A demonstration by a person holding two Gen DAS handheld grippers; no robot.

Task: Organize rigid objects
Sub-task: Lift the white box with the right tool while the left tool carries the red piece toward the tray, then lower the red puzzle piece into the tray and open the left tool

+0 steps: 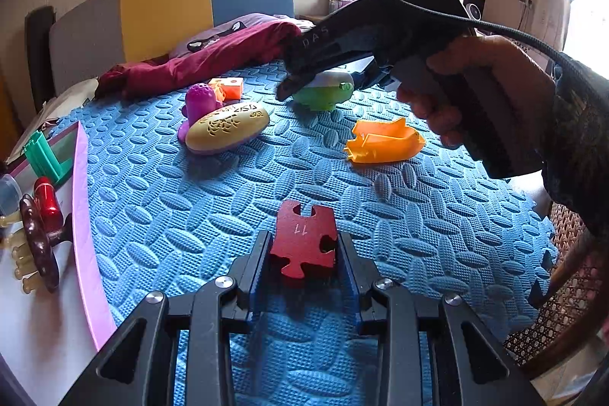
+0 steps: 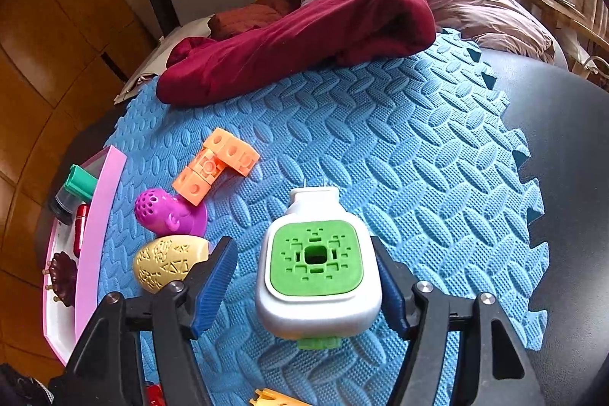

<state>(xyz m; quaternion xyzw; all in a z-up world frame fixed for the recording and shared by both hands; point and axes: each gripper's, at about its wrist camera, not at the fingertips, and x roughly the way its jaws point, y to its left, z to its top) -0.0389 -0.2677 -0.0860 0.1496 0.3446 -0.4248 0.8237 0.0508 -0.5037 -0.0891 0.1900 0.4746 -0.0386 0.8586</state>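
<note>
Puzzle piece (image 1: 303,241), red, lies flat, pinched by the left tongs (image 1: 302,253), its long axis running away from the camera. The right tongs (image 2: 306,276) stand spread around the white-and-green box (image 2: 318,263), not pinching it, green face up, its narrow neck pointing away.

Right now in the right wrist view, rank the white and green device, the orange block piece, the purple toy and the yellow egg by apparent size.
1. white and green device, though nearest the camera
2. orange block piece
3. purple toy and yellow egg: too alike to rank; egg partly hidden
</note>
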